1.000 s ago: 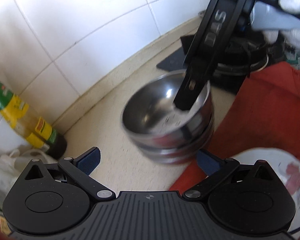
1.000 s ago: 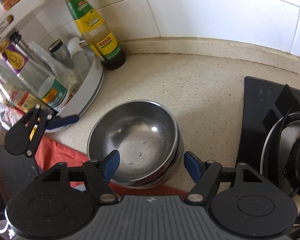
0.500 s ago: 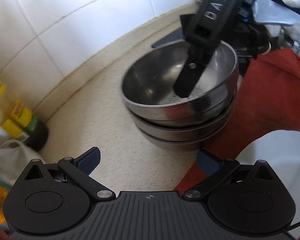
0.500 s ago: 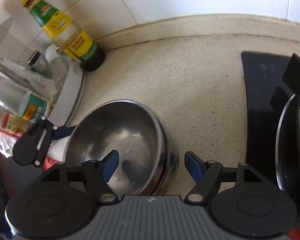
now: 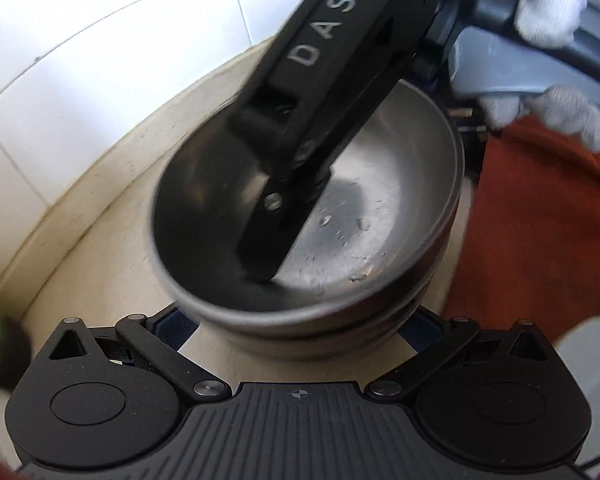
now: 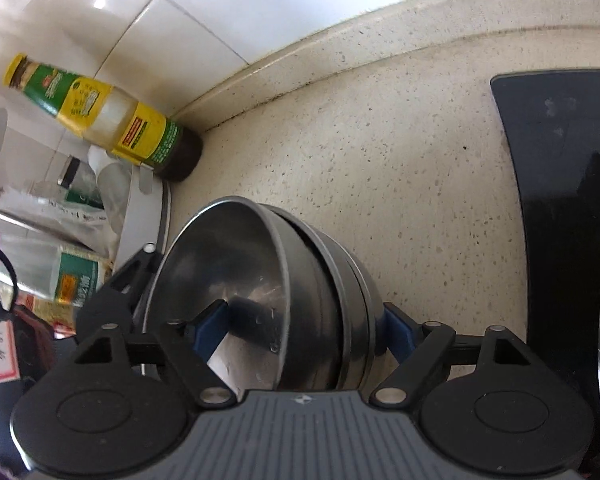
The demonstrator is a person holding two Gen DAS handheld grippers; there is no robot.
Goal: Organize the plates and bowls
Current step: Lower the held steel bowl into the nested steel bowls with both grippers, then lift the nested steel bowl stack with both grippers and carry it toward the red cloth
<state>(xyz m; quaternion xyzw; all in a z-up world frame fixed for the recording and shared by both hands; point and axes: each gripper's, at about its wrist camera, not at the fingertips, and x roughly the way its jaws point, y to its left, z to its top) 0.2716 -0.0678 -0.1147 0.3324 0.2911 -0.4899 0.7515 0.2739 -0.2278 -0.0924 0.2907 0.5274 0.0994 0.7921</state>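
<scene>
Mid-carry: stack of steel bowls at lower centre, tilted, rim pinched by right gripper, one finger inside. Left gripper wide open, empty, beneath stack. Next: level and set down on counter.

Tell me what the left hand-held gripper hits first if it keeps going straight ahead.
Most likely the stack of steel bowls: the left hand-held gripper points right at its side, with open fingers flanking the lower bowls. The right hand-held gripper reaches into the top bowl, just beyond. Depth is uncertain.
</scene>
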